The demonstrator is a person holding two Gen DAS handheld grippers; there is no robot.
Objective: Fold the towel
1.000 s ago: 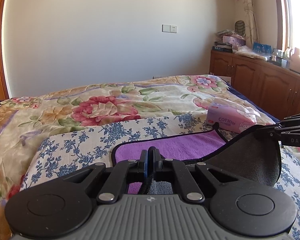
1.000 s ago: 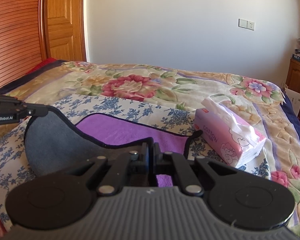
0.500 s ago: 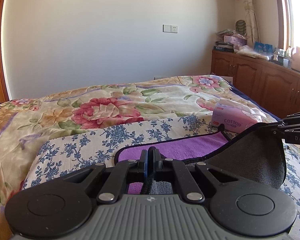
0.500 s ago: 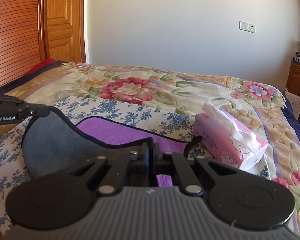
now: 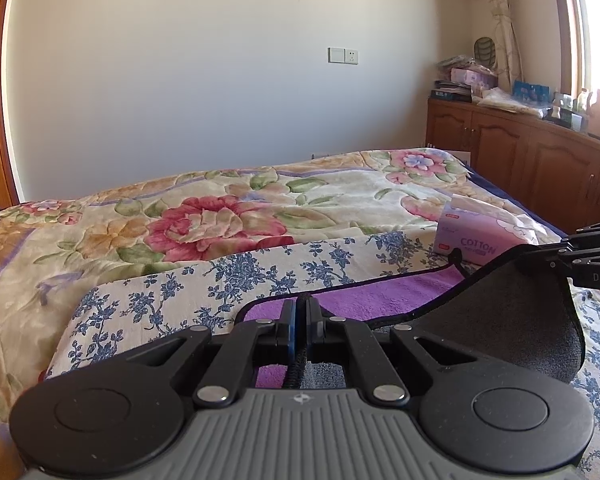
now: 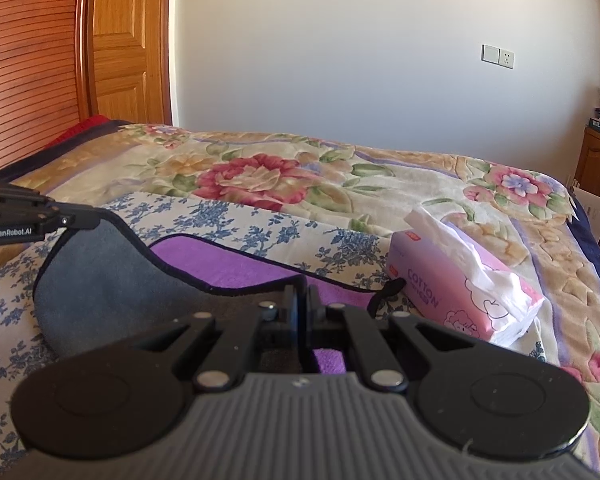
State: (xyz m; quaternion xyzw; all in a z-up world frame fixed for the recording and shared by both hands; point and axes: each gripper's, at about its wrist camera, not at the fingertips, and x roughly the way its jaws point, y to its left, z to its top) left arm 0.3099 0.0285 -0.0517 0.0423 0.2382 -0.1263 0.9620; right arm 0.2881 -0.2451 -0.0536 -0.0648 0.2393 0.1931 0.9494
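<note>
both jaws clamp the near corners of the purple towel [image 5: 384, 294] lying near the bed's [image 5: 204, 216] near edge; carry left gripper [image 5: 299, 312] and right gripper [image 6: 300, 300] level, landing the hem square on the far hem.

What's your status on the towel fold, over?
Left gripper and right gripper both shut on towel edge, lifted off bed. Tissue pack lies just beyond the far corner.
</note>
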